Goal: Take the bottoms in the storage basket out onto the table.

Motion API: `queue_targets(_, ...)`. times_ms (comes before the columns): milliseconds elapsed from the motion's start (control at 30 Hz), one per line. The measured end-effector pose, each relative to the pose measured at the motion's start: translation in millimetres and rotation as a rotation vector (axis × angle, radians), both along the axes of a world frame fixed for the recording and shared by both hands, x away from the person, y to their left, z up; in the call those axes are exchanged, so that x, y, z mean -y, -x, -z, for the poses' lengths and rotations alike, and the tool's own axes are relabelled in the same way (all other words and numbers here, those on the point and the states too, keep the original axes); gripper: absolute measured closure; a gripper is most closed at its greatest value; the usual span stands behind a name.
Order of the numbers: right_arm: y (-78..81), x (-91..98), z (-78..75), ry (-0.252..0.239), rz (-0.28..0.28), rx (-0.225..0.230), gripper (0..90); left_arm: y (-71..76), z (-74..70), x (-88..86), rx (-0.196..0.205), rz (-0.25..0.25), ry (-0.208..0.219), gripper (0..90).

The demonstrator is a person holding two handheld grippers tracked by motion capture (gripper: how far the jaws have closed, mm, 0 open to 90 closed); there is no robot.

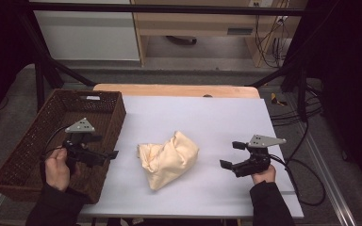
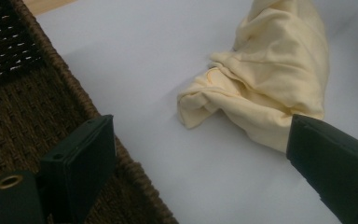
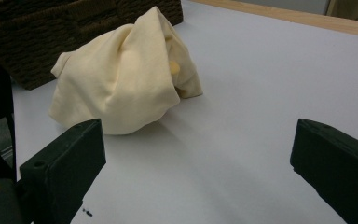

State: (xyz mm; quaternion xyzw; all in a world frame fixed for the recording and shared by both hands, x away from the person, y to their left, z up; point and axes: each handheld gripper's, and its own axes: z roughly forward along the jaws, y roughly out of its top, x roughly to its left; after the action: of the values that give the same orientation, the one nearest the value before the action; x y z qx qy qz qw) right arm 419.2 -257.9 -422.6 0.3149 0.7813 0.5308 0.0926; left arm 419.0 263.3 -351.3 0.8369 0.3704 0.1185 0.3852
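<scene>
The cloth [image 1: 168, 159] is lying between both tools, nearer the left tool [image 1: 107, 147], which is hovering over the basket [image 1: 115, 123] rim; the right tool [image 1: 232, 155] is also gaping, empty.

1. No text, label, brand, number or sign can be read in any of the views.
2. A small white tag on the far rim of the wicker basket [image 1: 93, 98] is too small and blurred to read.
</scene>
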Motion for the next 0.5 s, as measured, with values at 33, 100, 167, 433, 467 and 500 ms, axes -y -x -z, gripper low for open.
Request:
queue_targets(33,0.0,0.0,0.0,0.000,0.000,0.000,3.9,-0.1,1.0,-0.9,-0.002,-0.003,0.002,8.2)
queue_targets(100,0.1,0.1,-0.1,0.000,0.001,0.000,3.8,-0.5,2.9,-4.0,0.002,-0.009,0.001,8.2)
queue_targets(167,0.2,0.2,-0.2,0.000,0.001,-0.001,3.8,-0.8,4.4,-7.2,0.000,-0.017,0.008,8.2)
queue_targets(433,-0.1,0.1,0.0,0.001,0.001,0.000,3.8,-1.0,9.6,-18.7,0.015,-0.024,0.020,8.2)
queue_targets(467,-0.1,0.0,0.0,0.001,0.001,0.000,3.8,-1.2,10.1,-19.8,0.016,-0.028,0.020,8.2)
queue_targets(500,-0.1,-0.1,0.1,0.001,0.001,-0.001,3.8,-1.3,10.4,-20.8,0.018,-0.029,0.019,8.3)
